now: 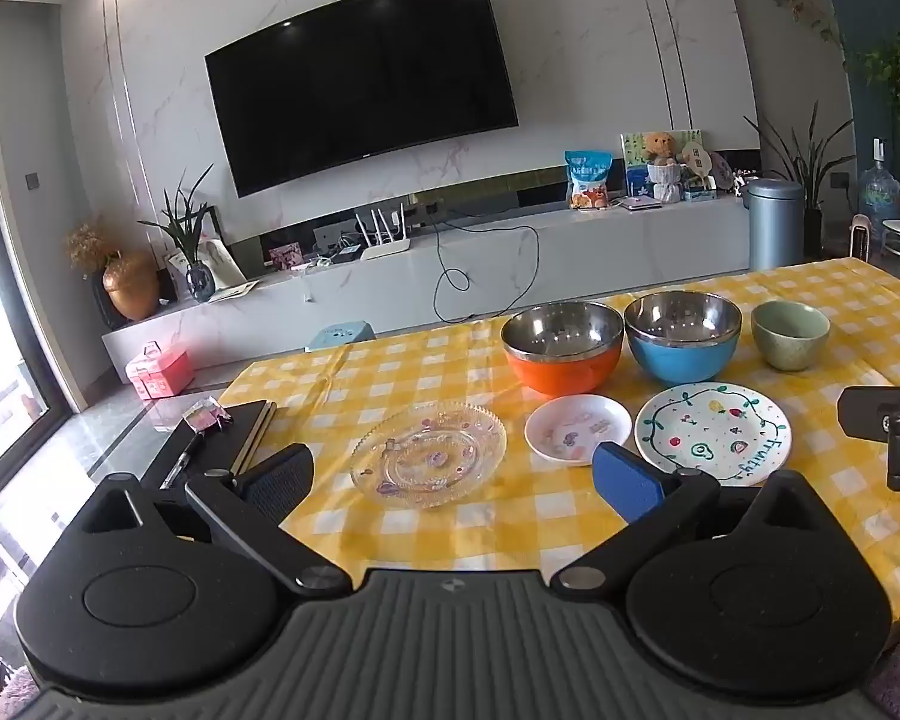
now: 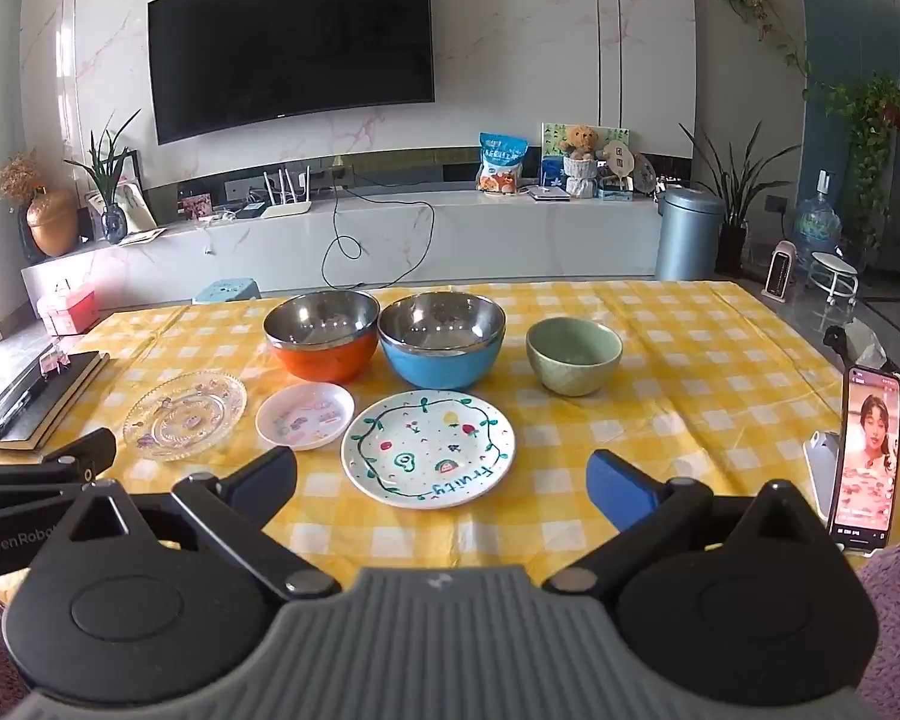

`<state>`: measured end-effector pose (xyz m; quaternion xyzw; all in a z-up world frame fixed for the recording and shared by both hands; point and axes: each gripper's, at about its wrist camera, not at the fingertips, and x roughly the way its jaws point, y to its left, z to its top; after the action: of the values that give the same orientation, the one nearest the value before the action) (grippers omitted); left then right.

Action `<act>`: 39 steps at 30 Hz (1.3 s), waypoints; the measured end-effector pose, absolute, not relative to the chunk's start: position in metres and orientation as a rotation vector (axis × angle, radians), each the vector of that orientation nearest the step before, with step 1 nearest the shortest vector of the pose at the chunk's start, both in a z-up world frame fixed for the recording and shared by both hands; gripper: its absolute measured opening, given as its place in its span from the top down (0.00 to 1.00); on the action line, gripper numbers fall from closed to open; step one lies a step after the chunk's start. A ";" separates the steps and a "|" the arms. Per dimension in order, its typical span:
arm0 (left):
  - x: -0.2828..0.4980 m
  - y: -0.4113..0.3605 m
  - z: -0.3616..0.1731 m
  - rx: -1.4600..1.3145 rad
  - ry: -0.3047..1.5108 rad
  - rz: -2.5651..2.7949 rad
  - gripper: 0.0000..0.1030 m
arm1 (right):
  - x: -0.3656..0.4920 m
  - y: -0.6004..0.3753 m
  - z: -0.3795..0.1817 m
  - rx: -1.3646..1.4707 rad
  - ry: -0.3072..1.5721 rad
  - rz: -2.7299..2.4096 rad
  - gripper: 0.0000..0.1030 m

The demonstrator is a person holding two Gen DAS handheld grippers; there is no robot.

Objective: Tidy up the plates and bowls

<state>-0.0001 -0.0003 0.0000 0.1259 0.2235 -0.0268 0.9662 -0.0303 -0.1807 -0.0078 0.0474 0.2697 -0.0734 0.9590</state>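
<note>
On the yellow checked tablecloth (image 2: 660, 360) stand an orange steel bowl (image 2: 321, 333), a blue steel bowl (image 2: 441, 339) and a green ceramic bowl (image 2: 573, 354) in a back row. In front lie a clear glass plate (image 2: 185, 414), a small white plate (image 2: 305, 416) and a "Fruity" painted plate (image 2: 429, 447). The same things show in the left wrist view: orange bowl (image 1: 561, 345), blue bowl (image 1: 682, 333), green bowl (image 1: 790, 333), glass plate (image 1: 429, 453), small plate (image 1: 579, 429), Fruity plate (image 1: 712, 432). My left gripper (image 1: 453, 480) is open, empty, just short of the glass plate. My right gripper (image 2: 441, 483) is open, empty, near the Fruity plate.
A dark notebook with a pen (image 2: 42, 399) lies at the table's left edge. A lit phone on a stand (image 2: 864, 456) stands at the right edge. Behind the table are a TV wall, a low cabinet and a round bin (image 2: 687, 234).
</note>
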 end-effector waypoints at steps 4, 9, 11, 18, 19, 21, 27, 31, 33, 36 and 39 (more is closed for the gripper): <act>-0.003 -0.002 -0.001 0.255 0.451 -0.059 0.00 | -0.030 -0.180 -0.009 0.097 0.551 -0.142 0.02; 0.003 0.000 -0.010 0.250 0.464 -0.059 0.00 | -0.030 -0.179 -0.009 0.094 0.553 -0.118 0.02; 0.003 0.000 -0.012 0.249 0.467 -0.059 0.00 | -0.022 -0.178 -0.012 0.090 0.560 -0.112 0.02; 0.002 0.001 -0.008 0.250 0.479 -0.059 0.00 | -0.027 -0.176 -0.010 0.095 0.556 -0.083 0.02; 0.002 0.001 -0.009 0.250 0.480 -0.058 0.00 | -0.027 -0.176 -0.010 0.095 0.555 -0.083 0.02; 0.003 0.001 -0.009 0.251 0.484 -0.056 0.00 | -0.028 -0.177 -0.010 0.096 0.554 -0.085 0.02; 0.002 0.002 -0.010 0.251 0.489 -0.056 0.00 | -0.027 -0.176 -0.010 0.101 0.557 -0.080 0.02; 0.002 0.003 -0.011 0.250 0.494 -0.056 0.00 | -0.028 -0.174 -0.011 0.096 0.555 -0.073 0.02; 0.002 0.003 -0.012 0.249 0.499 -0.056 0.00 | -0.027 -0.173 -0.010 0.094 0.554 -0.071 0.02; 0.002 0.003 -0.013 0.249 0.501 -0.056 0.00 | -0.027 -0.173 -0.010 0.094 0.555 -0.070 0.02; 0.002 0.003 -0.014 0.250 0.507 -0.059 0.00 | -0.027 -0.173 -0.011 0.094 0.555 -0.070 0.02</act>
<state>0.0017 0.0032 -0.0138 0.1235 0.2502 -0.0291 0.9598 -0.0271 -0.1726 -0.0107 0.0465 0.2740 -0.0345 0.9600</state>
